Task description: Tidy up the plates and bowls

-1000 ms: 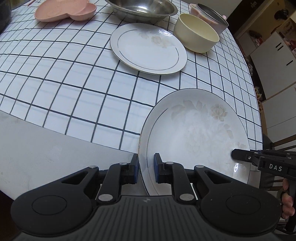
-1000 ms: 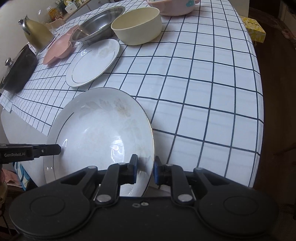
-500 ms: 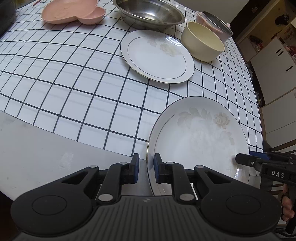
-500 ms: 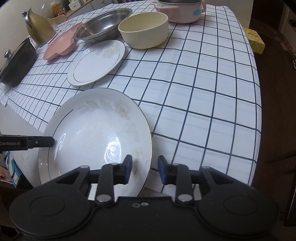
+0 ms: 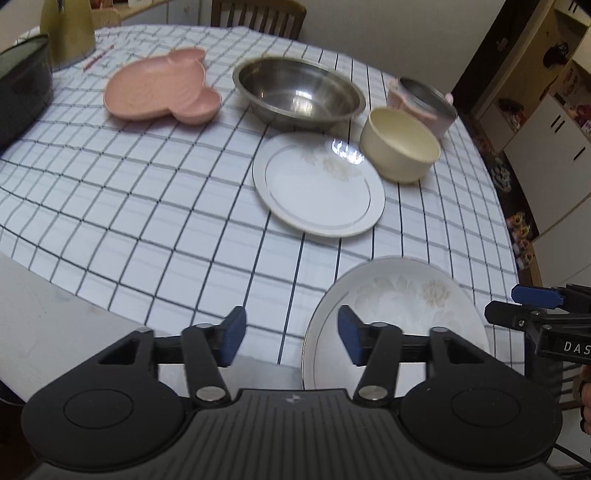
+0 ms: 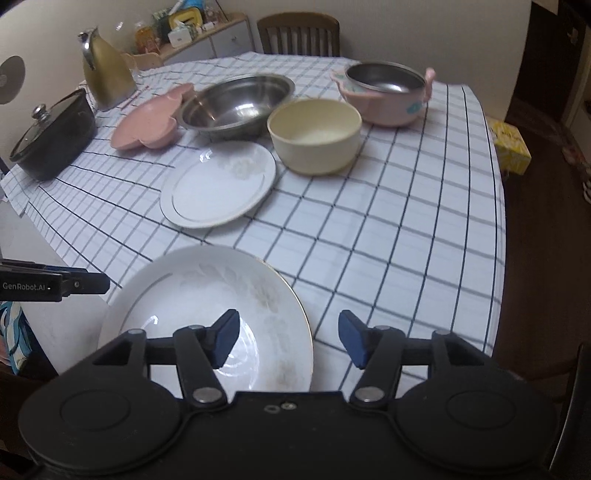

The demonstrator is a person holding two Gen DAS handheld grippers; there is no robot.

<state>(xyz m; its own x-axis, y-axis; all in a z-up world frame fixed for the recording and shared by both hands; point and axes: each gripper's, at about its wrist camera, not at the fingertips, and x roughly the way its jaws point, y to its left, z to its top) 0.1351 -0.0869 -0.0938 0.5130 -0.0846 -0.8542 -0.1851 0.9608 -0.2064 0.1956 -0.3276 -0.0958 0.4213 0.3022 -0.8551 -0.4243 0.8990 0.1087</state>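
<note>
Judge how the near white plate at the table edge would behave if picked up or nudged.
The near plate looks like glazed china: probably stiff, slippery and breakable. It seems to overhang the table edge, so a nudge might tip it off.

A home dining room — a round table (image 6: 406,206) under a checked cloth carries household crockery, with a wooden chair (image 6: 298,33) at its far side. A gold kettle (image 6: 105,70) and a lidded black pot (image 6: 55,136) stand far left — beyond them a cluttered sideboard (image 6: 207,40); white cabinets (image 5: 554,147) line the right.
</note>
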